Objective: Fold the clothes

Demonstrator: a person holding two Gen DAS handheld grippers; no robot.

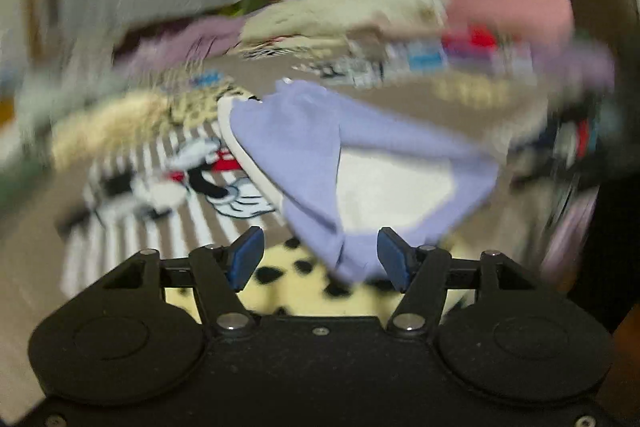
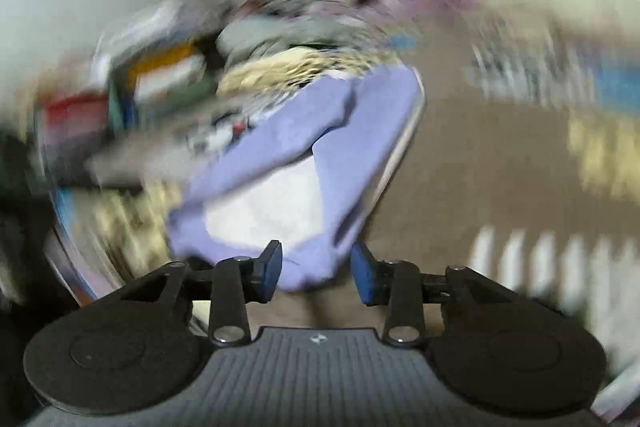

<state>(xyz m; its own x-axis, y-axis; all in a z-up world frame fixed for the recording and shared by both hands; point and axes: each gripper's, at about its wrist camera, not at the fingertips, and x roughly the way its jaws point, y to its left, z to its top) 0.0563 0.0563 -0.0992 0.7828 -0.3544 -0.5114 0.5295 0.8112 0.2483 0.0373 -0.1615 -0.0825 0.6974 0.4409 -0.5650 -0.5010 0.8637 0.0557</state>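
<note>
The left gripper (image 1: 320,257) is showing its two blue fingers (image 1: 244,259) spread wide, a corner of one lilac garment (image 1: 304,151) hanging between them without being pinched. The garment, lilac with a white panel and white trim, is lying crumpled over a striped cartoon blanket (image 1: 132,195). Blur is smearing the clothes pile (image 1: 360,11) behind beyond counting. The right gripper (image 2: 316,273) is likewise standing open, the garment's (image 2: 360,131) edge drooping between its fingers.

We see our right hand-held gripper (image 2: 316,273) with jaws apart, a lilac-and-white garment (image 2: 304,167) drooping between them; blurred clothes (image 2: 280,67) lie beyond.
</note>
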